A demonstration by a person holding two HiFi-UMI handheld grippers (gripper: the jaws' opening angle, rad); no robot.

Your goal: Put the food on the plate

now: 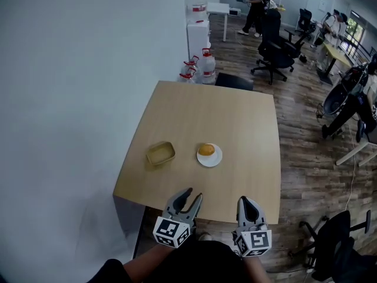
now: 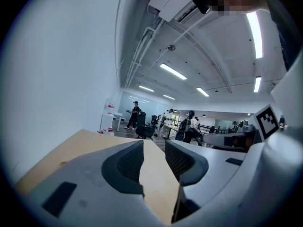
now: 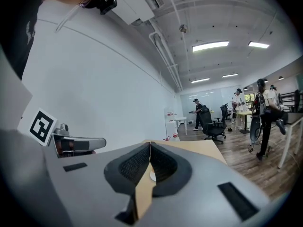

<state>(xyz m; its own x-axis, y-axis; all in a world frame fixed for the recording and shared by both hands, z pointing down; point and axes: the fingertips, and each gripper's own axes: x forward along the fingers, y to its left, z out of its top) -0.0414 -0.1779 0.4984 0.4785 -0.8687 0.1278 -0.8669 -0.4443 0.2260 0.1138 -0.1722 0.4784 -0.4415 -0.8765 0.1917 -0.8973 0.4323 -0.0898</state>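
Note:
A round golden bun (image 1: 206, 150) lies on a small white plate (image 1: 217, 160) near the middle of the wooden table (image 1: 235, 117). To its left stands an empty tan container (image 1: 160, 153). Both grippers hover at the table's near edge, well short of the plate. My left gripper (image 1: 195, 193) (image 2: 154, 145) is open, with a gap between its jaws and only table showing through. My right gripper (image 1: 245, 199) (image 3: 149, 144) is shut, its pads meeting at the tips with nothing in them. A sliver of the plate (image 3: 152, 176) shows below the right jaws.
A white wall runs along the table's left side. Water jugs (image 1: 203, 63) and a black chair (image 1: 234, 81) stand behind the far edge. Office chairs (image 1: 274, 49), desks and people fill the room beyond. Another chair (image 1: 336, 240) stands at the lower right.

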